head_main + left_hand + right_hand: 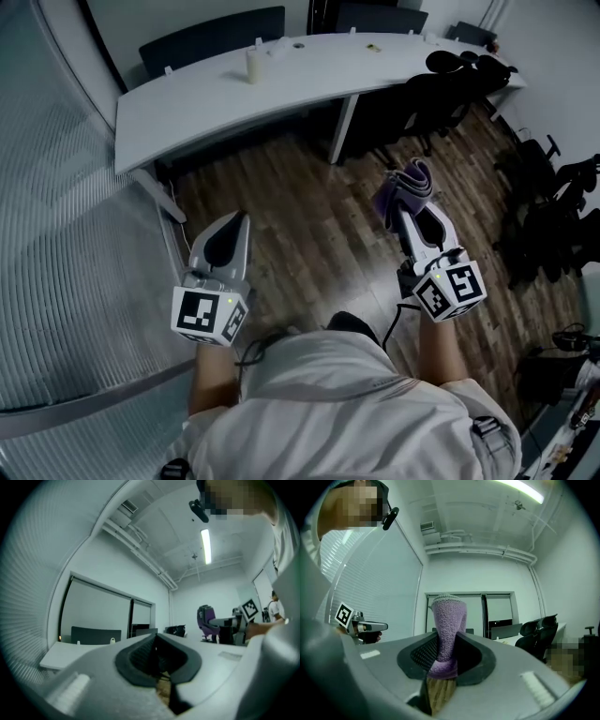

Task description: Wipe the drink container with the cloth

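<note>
- The white table is curving across the room, with dark office chairs crowding its right end.
- The right gripper is hovering over the wood floor on the table's near side, its jaws clamping the purple cloth. The cloth's long axis is running along the jaws, and its folded end is pointing toward the table.
- The left gripper is also hanging on the table's near side, jaws pressed together on nothing.
- The drink container is standing upright on the table, toward its far left. Its contents are too small to make out.
</note>
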Action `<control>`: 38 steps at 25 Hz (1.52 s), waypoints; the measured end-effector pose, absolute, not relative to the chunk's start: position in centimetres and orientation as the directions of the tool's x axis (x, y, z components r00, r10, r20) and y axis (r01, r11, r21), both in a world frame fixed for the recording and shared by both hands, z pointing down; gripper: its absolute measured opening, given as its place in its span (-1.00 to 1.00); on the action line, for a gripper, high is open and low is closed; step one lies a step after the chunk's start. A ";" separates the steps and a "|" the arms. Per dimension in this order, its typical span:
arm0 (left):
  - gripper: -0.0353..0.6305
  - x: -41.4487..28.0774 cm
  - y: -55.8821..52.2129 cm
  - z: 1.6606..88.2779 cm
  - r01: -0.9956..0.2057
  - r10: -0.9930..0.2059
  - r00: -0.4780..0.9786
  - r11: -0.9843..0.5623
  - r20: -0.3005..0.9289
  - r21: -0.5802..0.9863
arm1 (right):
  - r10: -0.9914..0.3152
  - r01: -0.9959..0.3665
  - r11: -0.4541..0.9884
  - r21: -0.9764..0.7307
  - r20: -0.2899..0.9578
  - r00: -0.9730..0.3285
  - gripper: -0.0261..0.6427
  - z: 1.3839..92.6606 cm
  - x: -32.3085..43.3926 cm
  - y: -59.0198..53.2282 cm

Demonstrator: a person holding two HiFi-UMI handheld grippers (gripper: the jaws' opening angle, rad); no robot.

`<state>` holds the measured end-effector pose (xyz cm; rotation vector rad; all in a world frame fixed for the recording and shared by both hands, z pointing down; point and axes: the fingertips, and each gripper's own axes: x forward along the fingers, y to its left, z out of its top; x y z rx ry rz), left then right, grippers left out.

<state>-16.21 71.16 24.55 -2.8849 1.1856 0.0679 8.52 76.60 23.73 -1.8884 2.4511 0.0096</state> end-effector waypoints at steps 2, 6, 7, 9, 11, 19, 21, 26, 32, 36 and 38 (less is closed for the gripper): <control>-0.88 -16.5 70.6 24.7 -0.703 -0.702 0.711 -0.712 -0.051 -0.005 | -0.966 -0.967 0.255 -0.022 -0.035 -0.255 -0.63 23.6 8.3 75.9; -0.88 -16.8 68.9 24.9 -0.707 -0.706 0.706 -0.707 -0.058 0.008 | -0.965 -0.965 0.260 -0.023 -0.033 -0.259 -0.63 23.4 8.2 73.8; -0.88 -16.9 68.3 25.0 -0.708 -0.708 0.704 -0.706 -0.058 0.011 | -0.964 -0.964 0.264 -0.021 -0.034 -0.263 -0.63 23.5 8.1 73.1; -0.88 -17.0 67.2 25.2 -0.714 -0.713 0.698 -0.700 -0.058 0.015 | -0.960 -0.961 0.277 -0.021 -0.036 -0.276 -0.63 23.8 7.8 71.8; -0.88 -16.9 66.0 25.4 -0.723 -0.722 0.690 -0.691 -0.058 0.012 | -0.956 -0.956 0.293 -0.025 -0.040 -0.292 -0.63 24.1 7.8 70.3; -0.88 -13.9 59.5 24.6 -0.753 -0.752 0.658 -0.657 -0.041 -0.035 | -0.939 -0.937 0.342 -0.072 -0.066 -0.338 -0.63 24.5 10.8 62.2; -0.88 -12.7 57.6 24.2 -0.762 -0.762 0.647 -0.646 -0.034 -0.045 | -0.933 -0.930 0.358 -0.083 -0.071 -0.353 -0.63 24.4 12.0 59.9; -0.88 -8.8 52.9 23.4 -0.780 -0.780 0.625 -0.623 -0.024 -0.063 | -0.921 -0.915 0.387 -0.109 -0.078 -0.381 -0.63 24.6 16.2 54.3; -0.88 -4.4 48.1 23.2 -0.802 -0.801 0.597 -0.595 -0.039 -0.055 | -0.909 -0.903 0.416 -0.110 -0.078 -0.410 -0.63 24.4 20.7 48.8; -0.88 -1.3 45.7 23.7 -0.810 -0.810 0.585 -0.583 -0.038 -0.061 | -0.893 -0.887 0.449 -0.111 -0.077 -0.443 -0.63 25.0 23.4 45.7; -0.88 -0.2 44.4 24.4 -0.818 -0.819 0.573 -0.571 -0.028 -0.065 | -0.883 -0.874 0.470 -0.122 -0.069 -0.465 -0.63 25.9 24.2 43.9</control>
